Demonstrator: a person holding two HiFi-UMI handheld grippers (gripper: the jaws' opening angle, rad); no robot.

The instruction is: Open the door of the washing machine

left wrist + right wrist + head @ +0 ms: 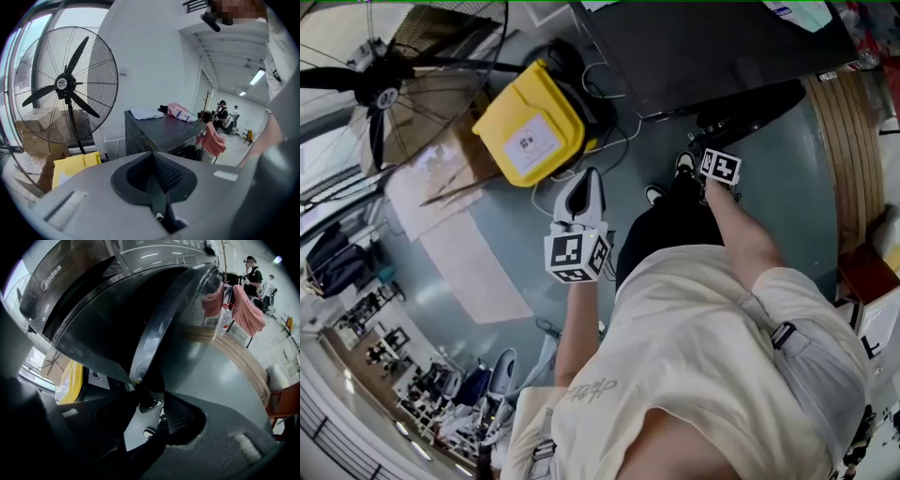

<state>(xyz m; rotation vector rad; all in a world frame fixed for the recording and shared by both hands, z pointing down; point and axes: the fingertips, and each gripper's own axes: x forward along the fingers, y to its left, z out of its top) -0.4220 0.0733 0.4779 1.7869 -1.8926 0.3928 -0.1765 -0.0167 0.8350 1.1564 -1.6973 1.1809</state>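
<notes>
The dark grey front-loading washing machine [70, 296] fills the right gripper view; in the head view it is the dark block at the top [703, 47]. Its round glass door [159, 319] stands swung out from the drum opening. My right gripper [151, 394] is open just under the door's lower rim, which ends by the left jaw's tip. Between the jaws I see only floor and shoes. In the head view only its marker cube [720, 167] shows beside the machine. My left gripper [584, 192] hangs away from the machine, jaws together, holding nothing [152, 159].
A yellow box [530, 131] and a large standing fan [63, 84] are to the left, with cardboard behind them. A metal cabinet [159, 129] stands beyond. A wooden bench [239, 357] runs along the right, with pink cloth [243, 305] on a chair. People stand far back.
</notes>
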